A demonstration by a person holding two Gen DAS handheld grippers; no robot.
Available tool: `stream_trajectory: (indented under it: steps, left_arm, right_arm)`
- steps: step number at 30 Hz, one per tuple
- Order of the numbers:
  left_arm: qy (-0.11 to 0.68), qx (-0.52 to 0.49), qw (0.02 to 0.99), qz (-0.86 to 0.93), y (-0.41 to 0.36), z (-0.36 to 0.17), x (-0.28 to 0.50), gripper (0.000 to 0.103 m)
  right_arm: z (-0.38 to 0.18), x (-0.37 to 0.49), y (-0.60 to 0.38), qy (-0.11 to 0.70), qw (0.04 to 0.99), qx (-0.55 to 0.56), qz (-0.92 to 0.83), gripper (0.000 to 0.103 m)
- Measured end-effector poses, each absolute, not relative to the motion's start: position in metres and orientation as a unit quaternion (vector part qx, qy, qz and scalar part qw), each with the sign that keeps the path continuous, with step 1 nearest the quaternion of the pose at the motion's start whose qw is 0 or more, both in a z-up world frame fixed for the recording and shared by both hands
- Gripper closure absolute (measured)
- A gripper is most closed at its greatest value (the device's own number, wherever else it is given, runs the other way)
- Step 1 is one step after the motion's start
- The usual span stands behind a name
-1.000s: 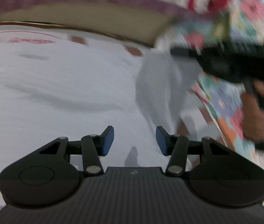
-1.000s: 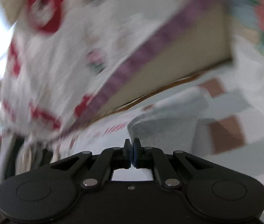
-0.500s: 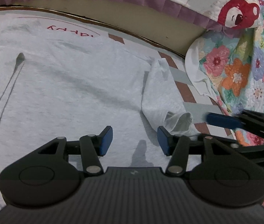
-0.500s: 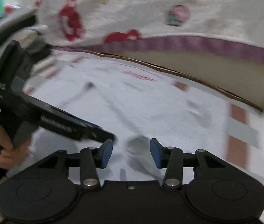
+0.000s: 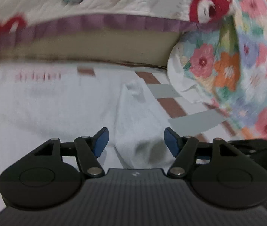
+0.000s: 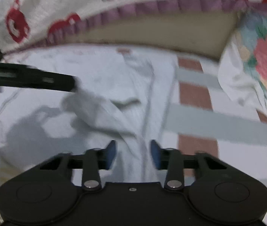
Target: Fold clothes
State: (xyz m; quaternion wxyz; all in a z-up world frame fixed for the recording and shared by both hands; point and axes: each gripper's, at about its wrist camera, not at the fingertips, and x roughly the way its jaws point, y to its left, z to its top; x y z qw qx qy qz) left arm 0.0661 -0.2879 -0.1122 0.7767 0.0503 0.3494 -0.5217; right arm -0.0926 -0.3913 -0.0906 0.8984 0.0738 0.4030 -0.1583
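Two tongs, both wide, neither gripping cloth. Left view, left to right: white garment [image 5: 48, 103] spread flat on a checked sheet [image 5: 195, 120], blurred red print near 10 o'clock, a dark cord end at 9 o'clock. Left tongs [image 5: 135, 141] straddle the sleeve [image 5: 133, 116], which lies folded in along the garment's right edge, its cuff opening just ahead of the blue pads. Flowered quilt [image 5: 237, 71] bunched at 2 o'clock; bed edge [image 5: 95, 43] across 12 o'clock.

Right view: left tongs' arm enters at 9 o'clock, tip over the cloth. Right tongs [image 6: 133, 154] hang over the same folded strip at 6 o'clock.

Change: one second ago the right tongs were pinched on the sleeve and carrying it; half a second ago they were already parted, the sleeve laid down. Now both tools sit low at the sleeve's near end.

Reading: sleeve fold looks placed. Whether this is smoothing or a fresh grip for the next fold, cannot tell.
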Motion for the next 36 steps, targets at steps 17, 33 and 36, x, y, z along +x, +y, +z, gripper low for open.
stream_trajectory:
  steps: [17,33,36]
  left_arm:
    - [0.41,0.007,0.798,-0.441,-0.244,-0.14,0.085,0.094]
    - [0.34,0.142,0.725,-0.581,-0.316,-0.124,0.058,0.053]
    - [0.339,0.176,0.716,-0.584,-0.331,-0.133,0.057,0.047]
  right_arm:
    - [-0.106,-0.093,-0.351,0.404,0.892,-0.132,-0.152,0.095]
    - [-0.119,-0.098,-0.352,0.397,0.893,-0.133,-0.164,0.083]
    - [-0.12,-0.1,-0.356,0.394,0.896,-0.12,-0.165,0.078]
